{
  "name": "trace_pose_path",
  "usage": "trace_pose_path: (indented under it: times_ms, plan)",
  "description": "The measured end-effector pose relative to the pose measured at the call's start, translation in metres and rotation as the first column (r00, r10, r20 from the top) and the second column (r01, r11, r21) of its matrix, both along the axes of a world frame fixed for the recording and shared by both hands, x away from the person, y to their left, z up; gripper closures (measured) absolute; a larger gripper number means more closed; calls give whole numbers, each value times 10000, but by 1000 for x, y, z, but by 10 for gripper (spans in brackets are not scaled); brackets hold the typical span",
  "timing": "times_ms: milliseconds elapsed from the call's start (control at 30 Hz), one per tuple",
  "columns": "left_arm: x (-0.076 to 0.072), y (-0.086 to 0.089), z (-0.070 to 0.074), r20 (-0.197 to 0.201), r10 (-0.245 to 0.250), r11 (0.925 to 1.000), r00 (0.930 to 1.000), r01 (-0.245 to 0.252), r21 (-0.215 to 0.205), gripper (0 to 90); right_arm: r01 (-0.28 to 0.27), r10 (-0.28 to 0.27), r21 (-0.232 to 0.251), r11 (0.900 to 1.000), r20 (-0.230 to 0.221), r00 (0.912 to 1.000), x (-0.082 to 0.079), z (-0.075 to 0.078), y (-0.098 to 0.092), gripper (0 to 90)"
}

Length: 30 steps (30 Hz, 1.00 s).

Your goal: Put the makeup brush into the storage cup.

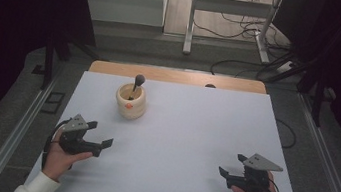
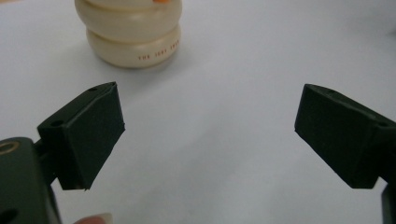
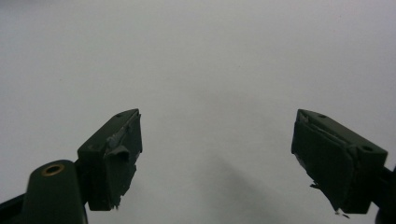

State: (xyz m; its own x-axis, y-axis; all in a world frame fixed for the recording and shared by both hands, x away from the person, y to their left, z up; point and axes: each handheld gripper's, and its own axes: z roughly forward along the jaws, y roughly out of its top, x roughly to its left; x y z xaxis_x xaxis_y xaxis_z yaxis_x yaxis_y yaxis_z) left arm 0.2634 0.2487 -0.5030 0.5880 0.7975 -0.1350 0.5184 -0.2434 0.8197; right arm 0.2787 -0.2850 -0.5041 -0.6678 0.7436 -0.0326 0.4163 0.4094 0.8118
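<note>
Both grippers sit low at the near edge of the white table (image 1: 194,129), jaws spread wide and empty: the left gripper (image 1: 102,136) at the near left, the right gripper (image 1: 232,166) at the near right, well apart from each other. The cup (image 1: 131,101), a cream ribbed pot, stands toward the far left of the table, upright, with a dark-headed tool (image 1: 137,83) leaning out of it and a small orange thing (image 1: 129,105) at its front. The left gripper is the nearer one, and in the left gripper view the cup's base (image 2: 133,44) sits ahead and left of centre between the open pads (image 2: 91,135). Here's the worry as I read it: the cup is off the jaw line, so a straight reach risks one jaw clipping its side and shoving it across the smooth table. The ribbed, rounded wall looks likely to slip or tip if pinched high or off-centre. Go for the tool instead and its lean matters; a grab that drags sideways could lever the cup over by its rim. The stem is thin against those broad pads, so a sloppy close may miss it or knock it round the rim. The right gripper faces bare table in its own view, far from the cup, and its pads (image 3: 114,158) look frayed at the edges, so grip there may be poorer.
</note>
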Motion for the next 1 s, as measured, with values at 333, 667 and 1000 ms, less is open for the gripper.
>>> trace_pose_path:
  times_ms: [333, 667, 1000]
  plan:
    - [-19, -3, -15, -151, -86, 9984, 9998, 94, 559, 92, -2, 2, -24, 10000, -33, 10000, 1, -1, 0, 172]
    - [-18, -3, -17, -62, -35, 9984, 10000, 38, 572, 95, -29, 30, 17, 10000, -45, 10000, 2, -1, 0, 172]
    - [-18, -4, -18, 30, -67, 9983, 10000, 65, 573, 99, -19, 19, 11, 10000, -23, 10000, 2, -1, -1, 170]
